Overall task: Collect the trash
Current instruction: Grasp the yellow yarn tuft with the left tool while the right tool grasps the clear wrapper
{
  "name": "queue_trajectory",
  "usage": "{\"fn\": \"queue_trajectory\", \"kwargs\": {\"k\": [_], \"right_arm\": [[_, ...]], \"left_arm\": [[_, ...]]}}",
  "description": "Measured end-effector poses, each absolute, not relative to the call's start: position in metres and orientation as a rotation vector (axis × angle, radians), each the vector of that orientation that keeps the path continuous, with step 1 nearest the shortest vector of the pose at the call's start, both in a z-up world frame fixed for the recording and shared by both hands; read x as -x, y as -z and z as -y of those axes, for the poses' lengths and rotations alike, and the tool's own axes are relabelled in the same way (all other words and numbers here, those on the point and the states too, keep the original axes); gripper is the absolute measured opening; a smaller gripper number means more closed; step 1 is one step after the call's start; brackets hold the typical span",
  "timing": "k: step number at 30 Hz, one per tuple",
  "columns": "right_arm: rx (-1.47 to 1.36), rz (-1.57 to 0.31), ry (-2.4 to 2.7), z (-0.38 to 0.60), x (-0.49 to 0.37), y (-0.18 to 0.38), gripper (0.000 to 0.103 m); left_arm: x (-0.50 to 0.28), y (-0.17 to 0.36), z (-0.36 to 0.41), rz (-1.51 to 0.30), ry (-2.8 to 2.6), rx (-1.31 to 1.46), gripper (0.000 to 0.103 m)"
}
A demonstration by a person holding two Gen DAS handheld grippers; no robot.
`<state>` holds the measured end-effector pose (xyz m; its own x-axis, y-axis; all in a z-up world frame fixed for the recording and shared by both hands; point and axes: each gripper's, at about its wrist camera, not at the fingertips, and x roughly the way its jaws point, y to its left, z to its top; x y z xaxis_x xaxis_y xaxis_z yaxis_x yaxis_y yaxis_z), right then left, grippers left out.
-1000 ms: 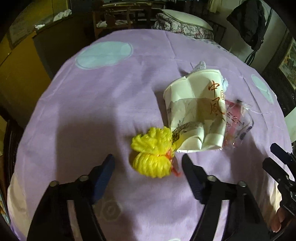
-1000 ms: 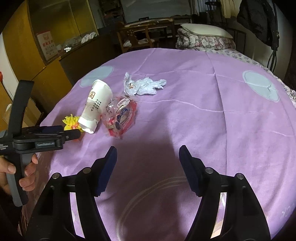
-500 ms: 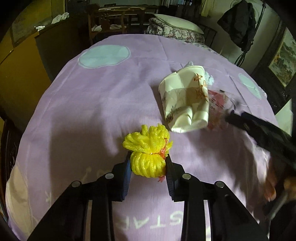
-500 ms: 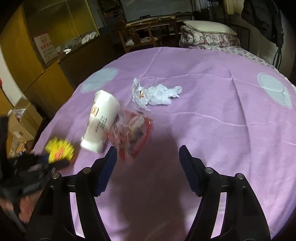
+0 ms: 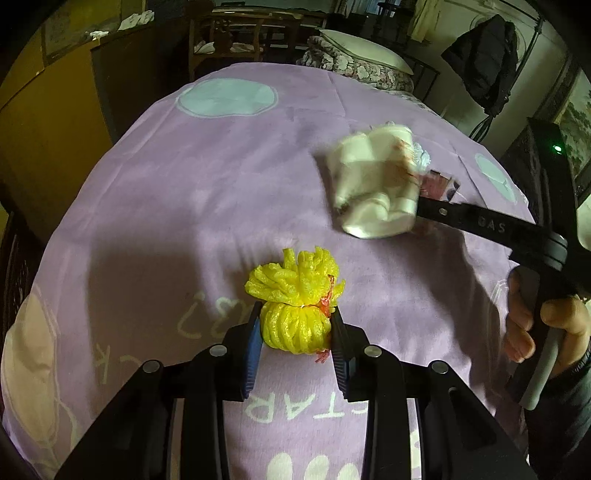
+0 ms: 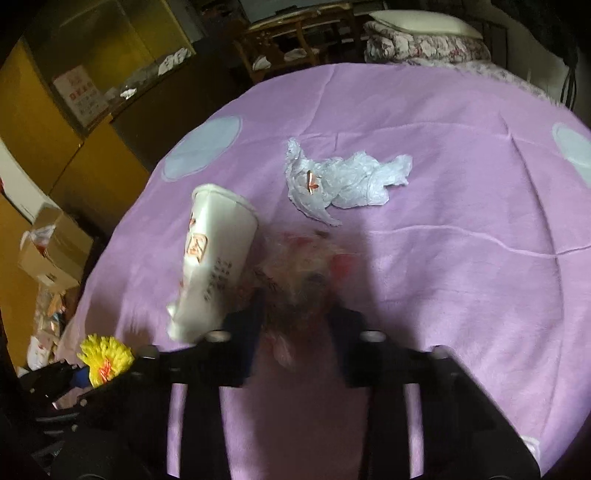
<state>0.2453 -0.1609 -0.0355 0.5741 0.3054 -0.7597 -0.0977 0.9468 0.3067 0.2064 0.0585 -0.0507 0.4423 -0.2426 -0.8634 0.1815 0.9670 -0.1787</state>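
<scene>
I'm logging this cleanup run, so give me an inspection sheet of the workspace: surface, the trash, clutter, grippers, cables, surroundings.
Surface: purple cloth with pale blue circles and white lettering.
Job's things: yellow foam net; white paper cup on its side; red-printed plastic wrapper, blurred; crumpled white tissue lying apart beyond them.
Clutter: nothing seen beyond the trash.
Grippers: left gripper shut on the yellow foam net; right gripper has just closed on the red-printed plastic wrapper, beside the white paper cup.
Cables: dark cord hanging by the wall, off the surface.
Surroundings: yellow cabinets, cardboard boxes, wooden chairs, folded bedding, dark jacket.
</scene>
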Motion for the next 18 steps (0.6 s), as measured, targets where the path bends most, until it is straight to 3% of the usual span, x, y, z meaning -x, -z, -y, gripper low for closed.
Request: {"fn": "queue_trajectory", "kwargs": {"k": [18], "right_arm": [[-0.274,-0.869,-0.264,0.192,-0.109,-0.001,0.004]], "left_arm": [[-0.123,0.019,-0.077,-1.064,0.238,0.097,0.034]]}}
